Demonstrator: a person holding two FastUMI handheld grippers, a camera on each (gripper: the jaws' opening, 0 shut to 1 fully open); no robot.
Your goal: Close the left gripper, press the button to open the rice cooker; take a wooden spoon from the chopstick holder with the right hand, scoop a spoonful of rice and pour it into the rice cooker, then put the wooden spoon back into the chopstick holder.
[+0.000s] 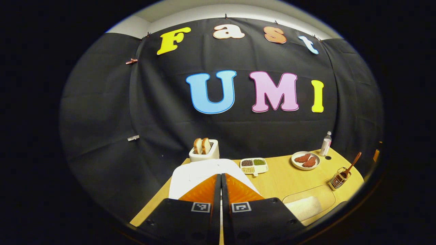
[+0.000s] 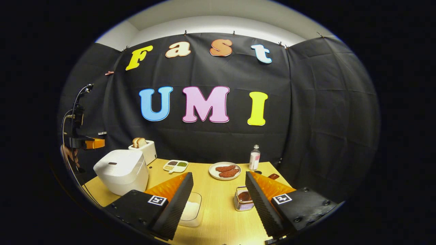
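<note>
At this moment your left gripper (image 1: pixel 220 185) hovered above the rice cooker (image 1: pixel 204 173), and its fingers were pressed together with nothing between them. I think you held them so because a closed tip makes one firm point for pushing the button. The cooker (image 2: pixel 122 170) stood at the left end of the worktop (image 2: pixel 218 204), its lid down, so the opening step looked not yet done. In the right gripper view your left gripper (image 2: pixel 92 143) showed above the cooker, apart from the lid, with your hand (image 2: pixel 69 154) behind it.

Behind the cooker stood a toaster (image 2: pixel 144 149) with bread, then a divided dish (image 2: pixel 175 165) of grains, a plate (image 2: pixel 224 170) and a bottle (image 2: pixel 254 157).

Near the front edge sat the rice container (image 2: pixel 191 211), between the cooker and the holder (image 2: pixel 242 200), probably so that a scoop needs a short way only.

Your right gripper (image 2: pixel 218 200) waited low with its fingers spread wide and empty, the holder just beside the right finger. The spoon (image 1: pixel 351 166) leaned in the holder (image 1: pixel 338 179), handle up and outward, easy to take.
</note>
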